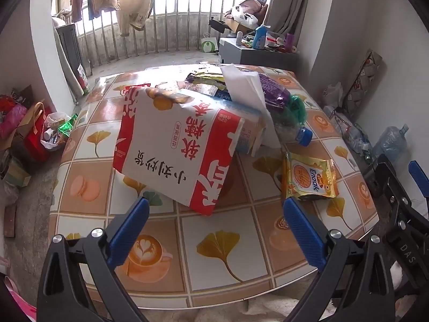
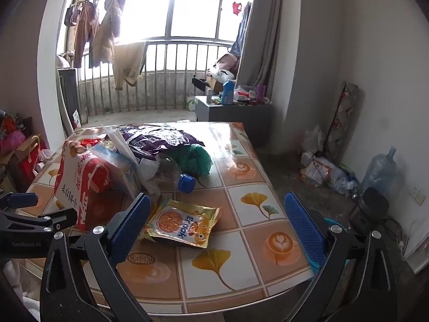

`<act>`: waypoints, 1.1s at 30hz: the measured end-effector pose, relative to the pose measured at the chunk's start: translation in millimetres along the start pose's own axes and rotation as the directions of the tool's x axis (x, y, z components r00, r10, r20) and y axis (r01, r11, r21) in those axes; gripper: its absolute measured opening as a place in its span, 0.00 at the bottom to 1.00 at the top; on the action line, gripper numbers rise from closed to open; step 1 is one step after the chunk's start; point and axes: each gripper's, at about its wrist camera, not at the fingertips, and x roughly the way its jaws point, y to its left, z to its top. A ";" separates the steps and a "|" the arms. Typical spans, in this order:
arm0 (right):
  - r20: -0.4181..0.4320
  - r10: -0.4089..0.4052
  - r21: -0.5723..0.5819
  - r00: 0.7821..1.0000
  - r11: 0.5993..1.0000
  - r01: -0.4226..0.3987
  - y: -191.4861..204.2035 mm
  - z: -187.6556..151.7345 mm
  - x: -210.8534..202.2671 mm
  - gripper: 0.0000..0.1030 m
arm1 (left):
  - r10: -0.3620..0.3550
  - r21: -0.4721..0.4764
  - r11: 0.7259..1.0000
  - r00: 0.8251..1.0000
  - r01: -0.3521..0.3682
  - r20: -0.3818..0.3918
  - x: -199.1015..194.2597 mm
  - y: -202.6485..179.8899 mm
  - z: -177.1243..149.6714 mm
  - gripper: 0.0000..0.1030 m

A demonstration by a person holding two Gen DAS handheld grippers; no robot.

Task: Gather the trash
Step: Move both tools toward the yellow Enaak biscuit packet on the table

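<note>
A heap of trash lies on the tiled table (image 1: pixel 219 244). A large red and white bag (image 1: pixel 177 145) leans at the front of the heap. Behind it lie a crushed clear bottle with a blue cap (image 1: pixel 304 135), white paper (image 1: pixel 246 86), a purple wrapper (image 1: pixel 272 91) and a green bag (image 1: pixel 297 107). A yellow Enaak snack packet (image 1: pixel 308 177) lies flat to the right. My left gripper (image 1: pixel 214 212) is open and empty, just short of the red and white bag. My right gripper (image 2: pixel 217 212) is open and empty above the yellow packet (image 2: pixel 182 222).
A blue bin (image 2: pixel 329 241) shows below the table's right edge. Bags and boxes (image 1: pixel 32 134) crowd the floor at the left. A water jug (image 2: pixel 380 171) and litter stand by the right wall. A grey cabinet (image 2: pixel 233 112) with bottles stands behind the table.
</note>
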 end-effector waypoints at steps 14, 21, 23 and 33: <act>-0.111 -0.027 0.010 0.993 1.000 0.028 -9.2 -10.8 -18.9 0.92 | 0.083 0.008 0.996 0.995 -0.083 0.061 -2.5 -1.4 10.5 0.95; -0.220 -0.069 0.004 0.973 0.997 0.071 -14.4 -22.8 -9.2 0.92 | 0.137 0.007 0.991 0.990 -0.137 0.031 6.3 3.3 10.6 0.95; -0.235 -0.069 0.004 0.970 0.997 0.072 -14.4 -26.1 -8.7 0.92 | 0.148 -0.009 0.989 0.989 -0.148 0.023 8.6 7.4 11.8 0.95; -0.268 -0.042 0.015 0.962 0.999 0.048 -10.4 -27.3 -8.7 0.92 | 0.183 -0.017 0.983 0.983 -0.183 0.012 12.1 12.4 13.9 0.95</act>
